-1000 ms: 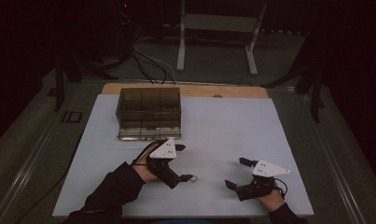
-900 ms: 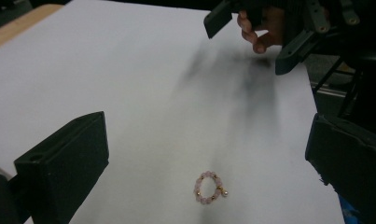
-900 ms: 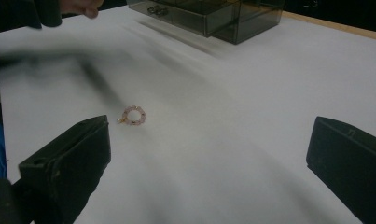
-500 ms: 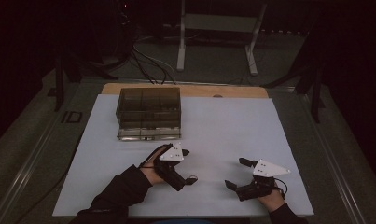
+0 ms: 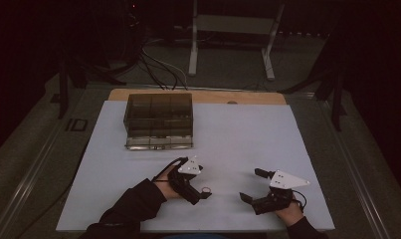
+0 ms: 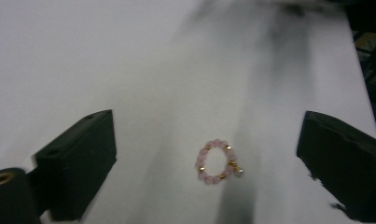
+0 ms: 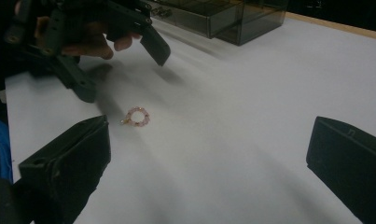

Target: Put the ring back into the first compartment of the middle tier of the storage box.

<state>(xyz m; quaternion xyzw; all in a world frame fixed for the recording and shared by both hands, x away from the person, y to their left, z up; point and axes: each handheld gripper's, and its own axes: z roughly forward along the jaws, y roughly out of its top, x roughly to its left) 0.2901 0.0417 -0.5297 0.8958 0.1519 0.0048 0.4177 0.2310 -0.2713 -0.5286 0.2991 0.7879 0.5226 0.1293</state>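
Hand-held gripper (image 6: 209, 154) straddles pink-and-gold beaded bracelet (image 6: 217, 161), jaws closing.

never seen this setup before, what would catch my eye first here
A small pink bead bracelet with gold beads lies on the white table, right below the left gripper, whose jaws stand open around it without touching. Behind sits a smoky clear drawer box; the right gripper rests open nearby.

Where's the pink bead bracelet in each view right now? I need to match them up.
High view: bracelet lies low centre, on the white table at the left gripper tips.
Left gripper view: bracelet lies lower centre, between the open jaws, untouched.
Right gripper view: bracelet lies left of centre, below the left gripper.
Shared landmark: the smoky drawer box.
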